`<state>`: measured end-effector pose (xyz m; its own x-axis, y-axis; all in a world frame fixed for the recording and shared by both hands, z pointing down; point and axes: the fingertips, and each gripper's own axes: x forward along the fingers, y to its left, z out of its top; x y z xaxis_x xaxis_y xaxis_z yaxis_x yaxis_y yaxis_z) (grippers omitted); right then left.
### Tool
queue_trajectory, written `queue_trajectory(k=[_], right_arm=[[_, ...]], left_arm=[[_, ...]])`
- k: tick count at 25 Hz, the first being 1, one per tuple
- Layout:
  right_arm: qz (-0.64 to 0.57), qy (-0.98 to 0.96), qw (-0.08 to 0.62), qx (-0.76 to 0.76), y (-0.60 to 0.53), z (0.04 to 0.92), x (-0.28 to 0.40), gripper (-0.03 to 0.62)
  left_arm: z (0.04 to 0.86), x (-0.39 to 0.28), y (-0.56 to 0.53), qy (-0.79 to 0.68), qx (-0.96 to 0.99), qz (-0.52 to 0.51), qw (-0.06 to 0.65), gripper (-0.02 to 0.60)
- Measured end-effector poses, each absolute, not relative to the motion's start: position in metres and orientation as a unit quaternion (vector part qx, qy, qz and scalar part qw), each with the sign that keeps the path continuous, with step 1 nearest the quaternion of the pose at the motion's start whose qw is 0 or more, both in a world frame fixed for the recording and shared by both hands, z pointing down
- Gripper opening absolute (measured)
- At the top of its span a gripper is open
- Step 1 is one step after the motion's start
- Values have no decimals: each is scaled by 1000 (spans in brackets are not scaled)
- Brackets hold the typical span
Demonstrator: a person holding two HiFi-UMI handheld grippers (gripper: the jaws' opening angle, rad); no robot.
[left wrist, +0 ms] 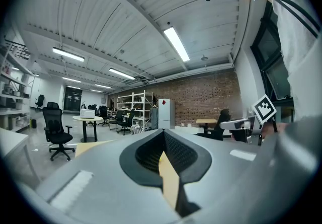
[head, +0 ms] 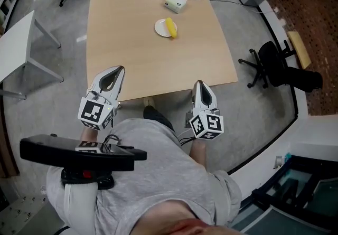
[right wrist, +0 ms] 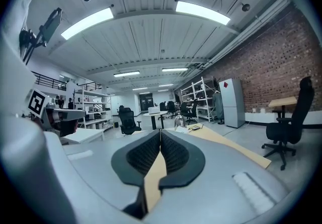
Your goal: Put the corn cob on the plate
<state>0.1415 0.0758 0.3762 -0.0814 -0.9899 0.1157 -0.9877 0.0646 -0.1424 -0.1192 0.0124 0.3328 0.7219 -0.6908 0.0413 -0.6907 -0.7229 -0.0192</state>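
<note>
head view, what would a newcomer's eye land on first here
The two grey claws fill the foreground. The left claw and the right claw are both shut and empty, and point in over the near edge of the wooden table. After that, the eye goes to the bright yellow corn cob, which lies on a small white plate toward the table's far side.

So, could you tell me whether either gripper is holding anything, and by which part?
Nothing is held: the left gripper and right gripper are both shut and empty; the corn cob lies on the plate.
</note>
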Motion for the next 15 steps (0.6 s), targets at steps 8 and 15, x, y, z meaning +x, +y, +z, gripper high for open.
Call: queue_trajectory(k=[8,15], right_arm=[[-93,731,10,-676,75,375,144,7],[-98,731,11,-675,74,377,143,6]], left_arm=[[331,-116,12,374,-927,-24,1,20],[331,-116,10,374,-927,-28,0,20]])
